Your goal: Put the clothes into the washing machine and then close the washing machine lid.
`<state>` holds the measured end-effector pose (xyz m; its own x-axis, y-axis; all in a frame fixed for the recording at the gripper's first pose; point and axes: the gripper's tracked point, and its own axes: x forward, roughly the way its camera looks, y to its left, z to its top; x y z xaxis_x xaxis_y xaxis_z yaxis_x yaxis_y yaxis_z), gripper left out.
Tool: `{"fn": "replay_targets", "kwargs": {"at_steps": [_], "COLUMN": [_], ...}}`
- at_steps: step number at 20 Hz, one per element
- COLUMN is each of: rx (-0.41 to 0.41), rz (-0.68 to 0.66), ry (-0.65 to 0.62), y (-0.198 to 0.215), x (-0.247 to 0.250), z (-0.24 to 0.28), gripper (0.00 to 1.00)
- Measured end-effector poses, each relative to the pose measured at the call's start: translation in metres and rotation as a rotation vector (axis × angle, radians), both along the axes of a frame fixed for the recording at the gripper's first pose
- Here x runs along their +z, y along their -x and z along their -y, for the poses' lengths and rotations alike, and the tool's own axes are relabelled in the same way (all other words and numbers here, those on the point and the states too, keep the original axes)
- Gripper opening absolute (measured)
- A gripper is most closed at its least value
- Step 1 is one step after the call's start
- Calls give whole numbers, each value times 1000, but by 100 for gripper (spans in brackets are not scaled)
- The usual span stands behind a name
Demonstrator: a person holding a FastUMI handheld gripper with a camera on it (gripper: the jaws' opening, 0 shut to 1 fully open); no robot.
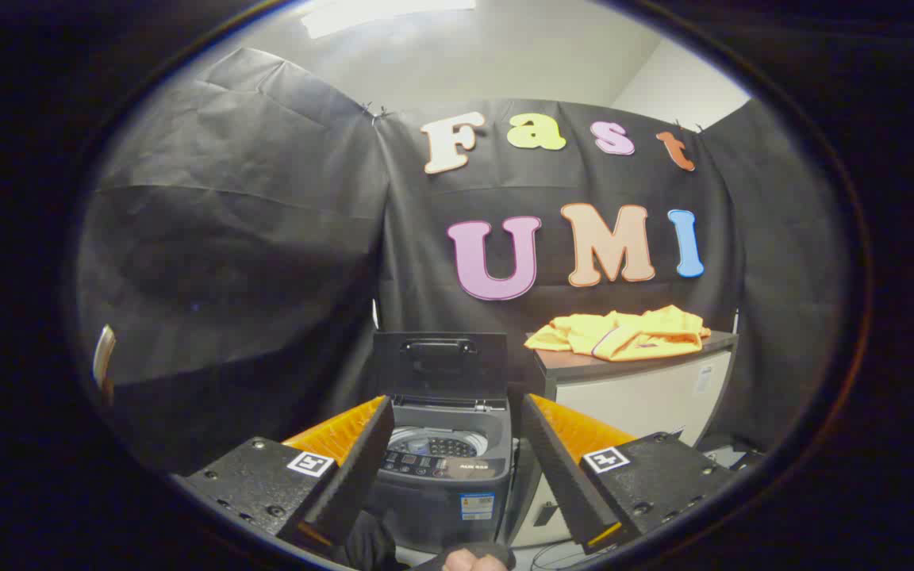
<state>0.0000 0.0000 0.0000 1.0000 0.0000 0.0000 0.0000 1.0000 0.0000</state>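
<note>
No text is legible; the washing machine (443,468) sticker is too small.

Clothes (624,333): bright yellow and orange, with a thin pale stripe on one fold.
Washing machine (445,468): dark grey body; control panel black with small pale markings; one small blue-and-white sticker on the front.
Washing machine lid (439,365): black, raised upright, plain.
Drum opening: pale silver rim around a dark interior.
Bench (631,388): dark brown top, white front and side.
Booth wall (251,238): black cloth, creased, plain.
Ceiling and room wall above the cloth: white to light grey.
Claw (453,452): fingers held apart; each finger housing carries one square black-and-white marker.
</note>
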Motion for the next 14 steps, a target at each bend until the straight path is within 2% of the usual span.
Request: {"fn": "replay_targets", "kwargs": {"at_steps": [14], "rx": [-21], "rz": [20], "ry": [-35], "y": [6], "x": [8], "z": [14], "gripper": [99]}}
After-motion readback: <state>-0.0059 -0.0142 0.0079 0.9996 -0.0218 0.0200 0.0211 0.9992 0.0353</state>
